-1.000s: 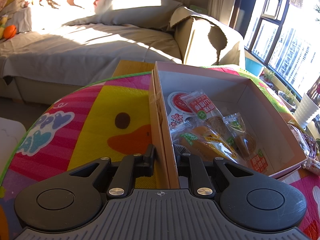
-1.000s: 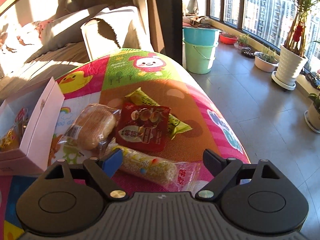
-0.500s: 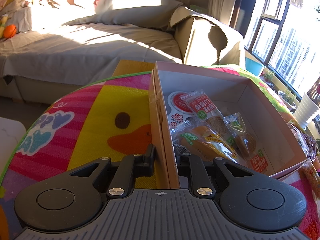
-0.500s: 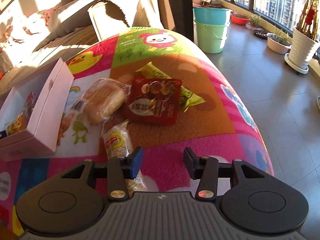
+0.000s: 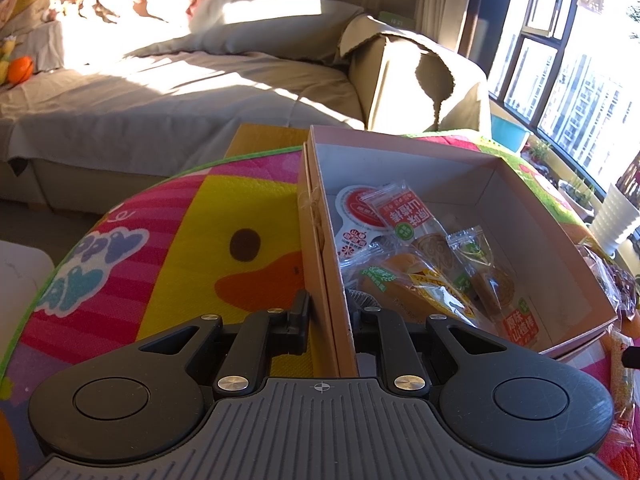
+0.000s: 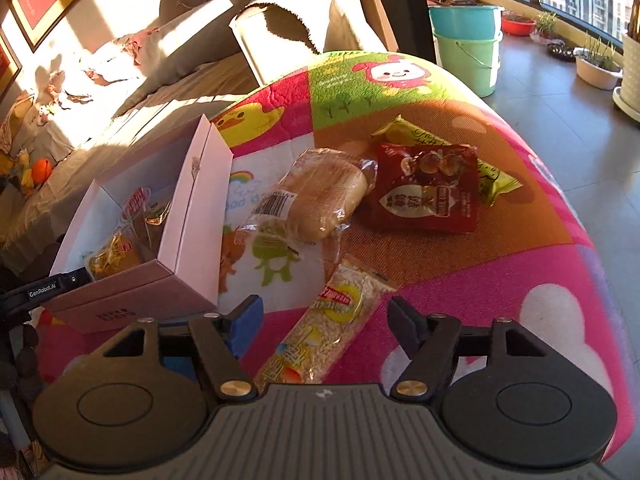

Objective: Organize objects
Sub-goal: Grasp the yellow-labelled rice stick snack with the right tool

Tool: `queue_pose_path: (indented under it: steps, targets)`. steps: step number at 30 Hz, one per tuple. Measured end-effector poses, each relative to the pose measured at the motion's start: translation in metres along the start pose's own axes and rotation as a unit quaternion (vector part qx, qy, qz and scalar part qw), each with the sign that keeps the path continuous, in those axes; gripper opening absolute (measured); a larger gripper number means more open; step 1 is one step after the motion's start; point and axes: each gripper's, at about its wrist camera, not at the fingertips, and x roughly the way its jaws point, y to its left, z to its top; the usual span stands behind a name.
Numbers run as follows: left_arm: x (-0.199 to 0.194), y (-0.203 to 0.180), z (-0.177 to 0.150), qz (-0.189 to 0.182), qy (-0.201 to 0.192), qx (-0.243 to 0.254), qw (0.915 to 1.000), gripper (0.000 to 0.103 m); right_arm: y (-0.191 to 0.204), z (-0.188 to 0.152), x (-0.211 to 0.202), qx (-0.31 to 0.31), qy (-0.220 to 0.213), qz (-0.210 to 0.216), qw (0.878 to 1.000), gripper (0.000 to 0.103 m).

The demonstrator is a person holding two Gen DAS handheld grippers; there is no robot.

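A pink cardboard box (image 5: 532, 232) stands open on the colourful mat, holding several snack packets (image 5: 424, 264). My left gripper (image 5: 332, 312) is shut on the box's near left wall (image 5: 320, 232). The box also shows in the right wrist view (image 6: 192, 216). My right gripper (image 6: 324, 320) is open, and a clear rice-cracker packet (image 6: 336, 320) lies on the mat between its fingers. A wrapped bread bun (image 6: 316, 200), a red chestnut packet (image 6: 428, 188) and a yellow-green snack packet (image 6: 472, 156) lie beyond it.
The cartoon mat (image 6: 460, 280) covers a rounded table that drops to the tiled floor on the right. A grey sofa (image 5: 172, 92) stands behind. Teal and green buckets (image 6: 468, 44) and potted plants (image 6: 596, 64) are by the windows.
My right gripper closed partway half a second ago, then opened wide and shifted, so the rice-cracker packet now lies between its fingers. My left gripper and the box have stayed still.
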Motion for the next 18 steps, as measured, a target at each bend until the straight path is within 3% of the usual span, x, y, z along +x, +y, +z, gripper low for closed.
queue_pose_path:
  steps: [5,8,10,13,18]
  targets:
    - [0.0,0.001,0.001,-0.001,0.001,0.0,1.0,0.017,0.032,-0.011,0.016,-0.07,-0.005,-0.035,0.997,0.071]
    - [0.0,0.001,0.001,-0.001,0.001,0.0,1.0,0.017,0.043,-0.016,0.016,-0.104,-0.005,-0.04,0.994,0.058]
    - [-0.001,0.001,0.0,-0.001,0.001,0.0,1.0,0.017,0.045,-0.019,0.014,-0.118,-0.004,-0.043,0.992,0.042]
    - [-0.001,0.001,0.0,-0.001,0.001,-0.001,1.0,0.017,0.045,-0.023,0.007,-0.132,0.01,-0.031,0.991,0.031]
    - [-0.001,0.001,0.0,-0.002,0.001,-0.002,1.0,0.017,0.047,-0.031,-0.009,-0.146,0.035,-0.025,0.988,0.028]
